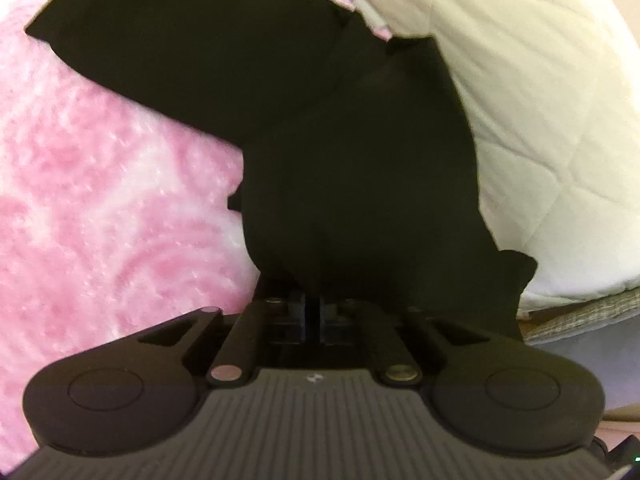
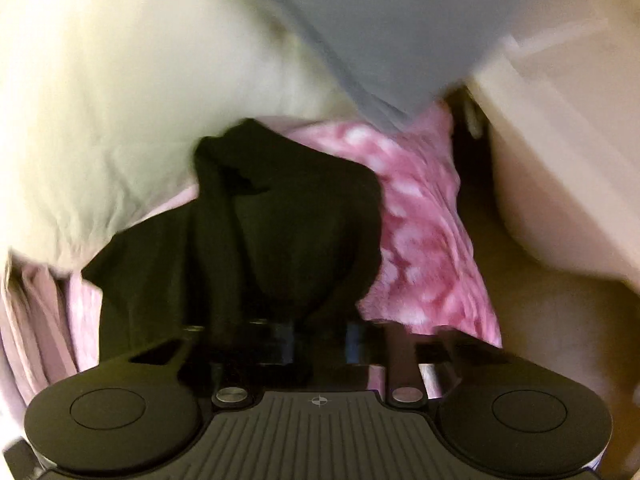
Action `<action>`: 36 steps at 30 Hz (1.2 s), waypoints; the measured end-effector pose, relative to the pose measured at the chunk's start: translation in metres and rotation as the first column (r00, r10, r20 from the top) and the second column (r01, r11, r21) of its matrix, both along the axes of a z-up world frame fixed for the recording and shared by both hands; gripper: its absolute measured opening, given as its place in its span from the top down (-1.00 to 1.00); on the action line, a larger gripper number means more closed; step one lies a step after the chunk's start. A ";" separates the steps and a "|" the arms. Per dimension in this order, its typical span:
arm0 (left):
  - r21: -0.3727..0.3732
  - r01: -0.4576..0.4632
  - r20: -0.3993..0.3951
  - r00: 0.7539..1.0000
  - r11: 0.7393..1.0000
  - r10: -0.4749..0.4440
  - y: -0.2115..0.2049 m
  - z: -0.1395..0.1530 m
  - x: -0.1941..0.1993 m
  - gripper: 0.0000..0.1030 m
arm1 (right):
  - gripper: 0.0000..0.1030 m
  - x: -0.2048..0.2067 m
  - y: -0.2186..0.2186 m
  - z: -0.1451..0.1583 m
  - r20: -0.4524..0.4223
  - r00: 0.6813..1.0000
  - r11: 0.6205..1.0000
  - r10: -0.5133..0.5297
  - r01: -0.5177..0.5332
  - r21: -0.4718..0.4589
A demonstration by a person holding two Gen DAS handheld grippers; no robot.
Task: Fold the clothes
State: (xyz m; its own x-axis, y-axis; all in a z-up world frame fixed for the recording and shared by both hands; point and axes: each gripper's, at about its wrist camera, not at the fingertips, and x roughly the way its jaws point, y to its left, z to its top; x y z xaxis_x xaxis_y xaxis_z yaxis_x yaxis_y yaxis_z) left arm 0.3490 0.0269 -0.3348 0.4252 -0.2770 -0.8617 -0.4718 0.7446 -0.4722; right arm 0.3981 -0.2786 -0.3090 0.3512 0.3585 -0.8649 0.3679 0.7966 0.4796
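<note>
Black garment (image 1: pixel 352 184) clamped in left tool (image 1: pixel 314 300) & right tool (image 2: pixel 320 328), over pink blanket (image 1: pixel 100 200).

Soft indoor light; right wrist view motion-blurred, fisheye edges bent.

- Bed carried a white quilted mattress cover (image 1: pixel 540 100).
- Pink-and-white fluffy blanket (image 1: pixel 100 200) lay spread on it.
- Black garment (image 1: pixel 340 180) lay partly on the blanket, partly on the quilted cover.
</note>
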 end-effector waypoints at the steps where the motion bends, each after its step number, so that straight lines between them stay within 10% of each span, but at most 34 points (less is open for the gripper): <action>1: 0.011 -0.001 0.028 1.000 1.000 0.000 0.003 0.009 -0.005 1.00 | 0.79 0.000 0.003 0.007 0.018 0.999 0.999 0.033 -0.033 -0.016; 8: 0.055 -0.080 0.219 0.973 0.995 0.066 0.044 0.092 -0.063 1.00 | 0.83 -0.017 0.032 0.080 0.183 0.959 0.976 0.216 -0.213 -0.038; 15: 0.039 -0.294 0.413 0.875 0.955 0.253 0.108 0.187 -0.185 1.00 | 0.84 -0.063 0.086 0.167 0.353 0.857 0.914 0.375 -0.405 0.013; 25: 0.111 -0.555 0.673 0.652 0.825 0.348 0.221 0.327 -0.375 1.00 | 0.85 -0.156 0.226 0.277 0.622 0.593 0.720 0.511 -0.691 0.068; 29: 0.146 -0.661 0.756 0.554 0.736 0.348 0.249 0.382 -0.464 1.00 | 0.86 -0.215 0.292 0.331 0.748 0.433 0.613 0.502 -0.789 0.045; 36: 0.209 -0.782 0.735 0.522 0.587 0.433 0.243 0.391 -0.600 1.00 | 0.85 -0.323 0.384 0.381 0.880 0.208 0.410 0.427 -0.912 0.016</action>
